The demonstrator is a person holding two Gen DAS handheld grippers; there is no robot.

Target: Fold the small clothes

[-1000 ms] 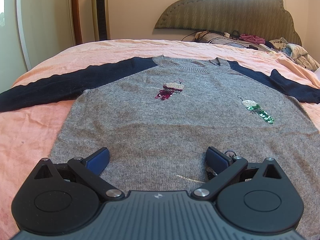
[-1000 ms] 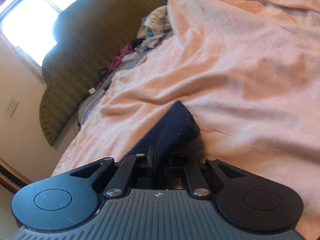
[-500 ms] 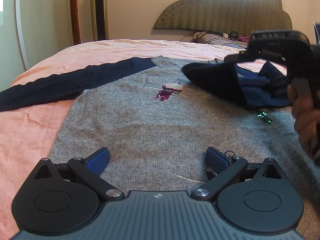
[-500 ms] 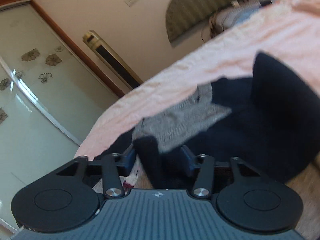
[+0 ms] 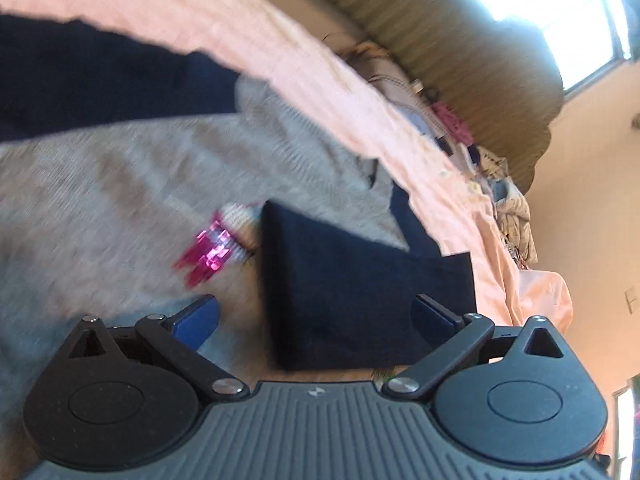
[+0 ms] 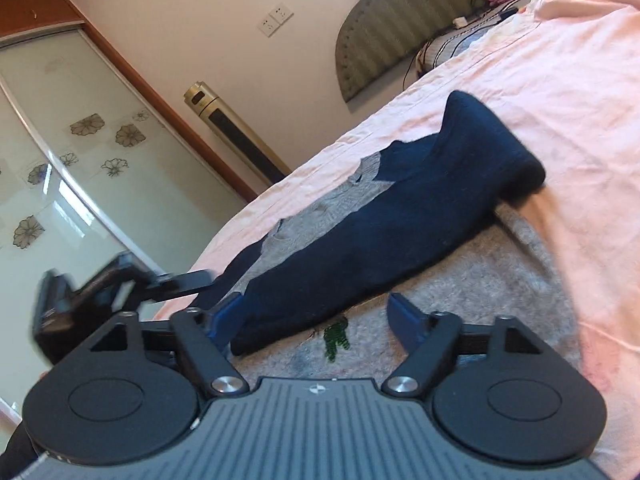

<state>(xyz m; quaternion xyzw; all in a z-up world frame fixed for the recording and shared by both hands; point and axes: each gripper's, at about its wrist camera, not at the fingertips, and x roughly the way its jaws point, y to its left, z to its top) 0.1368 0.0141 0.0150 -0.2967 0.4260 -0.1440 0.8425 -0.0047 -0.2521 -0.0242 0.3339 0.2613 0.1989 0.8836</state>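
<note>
A grey sweater (image 5: 100, 184) with navy sleeves lies flat on the pink bed. Its right navy sleeve (image 6: 400, 216) is folded across the grey chest; it also shows in the left wrist view (image 5: 344, 280). My right gripper (image 6: 316, 314) is open just above the sleeve's cuff end, holding nothing. My left gripper (image 5: 316, 316) is open and tilted over the chest, near a pink sequin patch (image 5: 208, 256). The other navy sleeve (image 5: 88, 76) lies stretched out. A green sequin patch (image 6: 336, 338) shows by the right gripper. The left gripper also appears in the right wrist view (image 6: 120, 292).
The pink bedsheet (image 6: 560, 80) spreads around the sweater. A padded headboard (image 5: 460, 60) with a pile of clothes (image 5: 512, 216) stands at the far end. A tall gold tower fan (image 6: 236, 136) and a glass wardrobe door (image 6: 60, 160) stand beside the bed.
My right gripper laid the navy sleeve across the chest and opened, letting it go. My left gripper tilted and swung toward the sweater's middle, staying open.
</note>
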